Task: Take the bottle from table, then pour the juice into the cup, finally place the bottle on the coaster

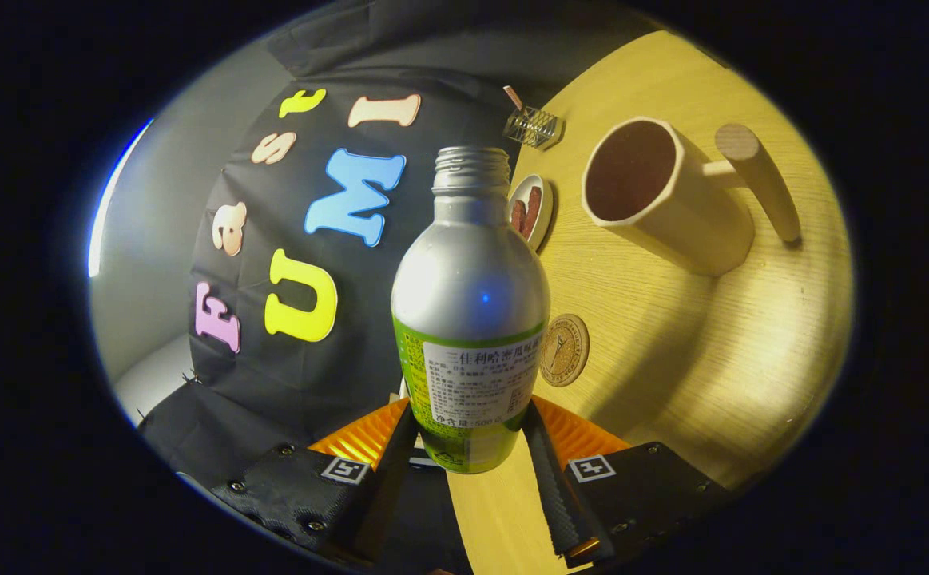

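- tongs (468,447) are clamped on the bottle (470,311), one finger pressing each side low on the label. The cap's off and the whole view is tilted, so the bottle looks lifted off the surface (672,319).
- the grip sits way down near the base, so my guess is the bottle could swivel or slip once it's tipped further.
- cup (660,196) is beyond the tongs, off to the side of the open neck. If the mouth isn't lined up over the rim, juice ends up on the wood.
- that long handle could get bumped and shove the cup.
- coaster (565,349) is just beside the bottle and it's small, so an off-center set-down might leave the bottle wobbling.
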A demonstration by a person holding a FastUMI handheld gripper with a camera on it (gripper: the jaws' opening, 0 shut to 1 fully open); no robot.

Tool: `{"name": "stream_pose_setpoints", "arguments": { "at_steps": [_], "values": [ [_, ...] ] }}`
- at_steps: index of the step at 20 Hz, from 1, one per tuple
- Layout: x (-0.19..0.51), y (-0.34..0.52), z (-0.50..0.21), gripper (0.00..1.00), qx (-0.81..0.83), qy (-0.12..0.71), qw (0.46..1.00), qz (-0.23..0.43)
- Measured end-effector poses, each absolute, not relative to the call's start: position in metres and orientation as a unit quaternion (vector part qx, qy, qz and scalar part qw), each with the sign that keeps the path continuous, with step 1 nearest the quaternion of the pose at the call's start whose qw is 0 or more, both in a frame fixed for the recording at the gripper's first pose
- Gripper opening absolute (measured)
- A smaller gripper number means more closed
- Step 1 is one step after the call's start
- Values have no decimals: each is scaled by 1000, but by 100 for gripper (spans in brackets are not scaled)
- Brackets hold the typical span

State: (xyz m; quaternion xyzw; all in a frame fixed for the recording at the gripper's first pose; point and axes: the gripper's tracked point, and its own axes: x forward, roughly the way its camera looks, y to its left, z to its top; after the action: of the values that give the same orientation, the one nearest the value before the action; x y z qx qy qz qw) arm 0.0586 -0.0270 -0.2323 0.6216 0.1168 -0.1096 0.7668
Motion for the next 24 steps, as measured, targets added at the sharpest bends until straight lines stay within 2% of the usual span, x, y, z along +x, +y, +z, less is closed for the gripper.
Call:
{"name": "stream_pose_setpoints", "arguments": {
  "at_steps": [24],
  "values": [
    [62, -29, -232, 75, 757, 144, 627, -109]
  ]
}}
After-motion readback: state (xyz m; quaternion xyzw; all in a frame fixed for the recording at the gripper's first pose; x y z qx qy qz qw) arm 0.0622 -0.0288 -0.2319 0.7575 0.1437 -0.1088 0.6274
